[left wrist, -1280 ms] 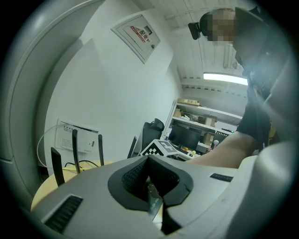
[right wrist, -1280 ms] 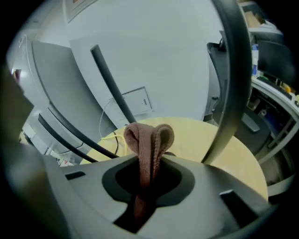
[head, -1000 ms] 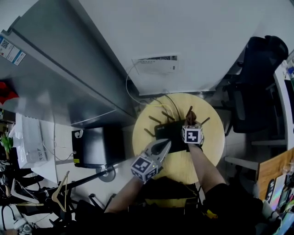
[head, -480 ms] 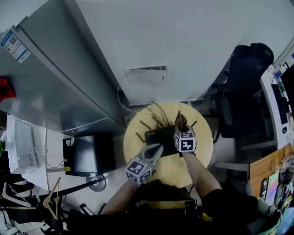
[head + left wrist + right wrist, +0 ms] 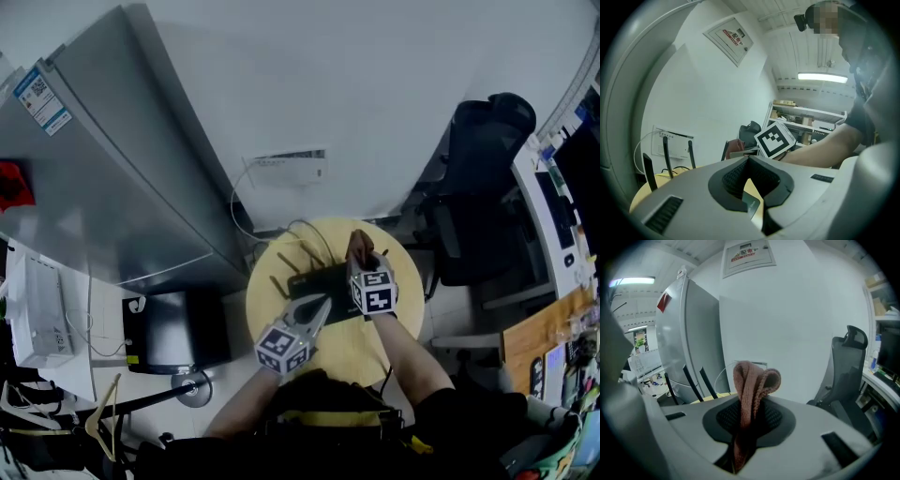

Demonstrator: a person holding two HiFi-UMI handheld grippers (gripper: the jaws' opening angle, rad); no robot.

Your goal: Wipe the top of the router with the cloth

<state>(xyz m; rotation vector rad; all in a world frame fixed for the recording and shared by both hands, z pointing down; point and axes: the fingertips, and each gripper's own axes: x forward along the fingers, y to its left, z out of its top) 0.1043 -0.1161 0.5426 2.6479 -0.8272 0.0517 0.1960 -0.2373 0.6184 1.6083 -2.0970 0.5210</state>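
The black router (image 5: 317, 280) lies flat on a round yellow table (image 5: 352, 342), with its antennas (image 5: 693, 378) sticking up at the far side. My right gripper (image 5: 362, 264) is over the router's right end, shut on a folded brown-pink cloth (image 5: 357, 246). In the right gripper view the cloth (image 5: 750, 380) stands up out of the gripper (image 5: 749, 409). My left gripper (image 5: 322, 303) is shut and empty, its tips at the router's near edge. In the left gripper view its jaws (image 5: 748, 159) meet, and a corner of the router (image 5: 751, 207) shows below them.
A grey fridge (image 5: 103, 169) stands to the left. A white wall box (image 5: 286, 169) with cables is behind the table. A black office chair (image 5: 478, 187) is at the right, and a dark box (image 5: 178, 328) sits on the floor to the left.
The head view has shifted, so the table sits more to the left. The right gripper with the cloth has edged slightly toward the router's far side. The left gripper stays at the near edge.
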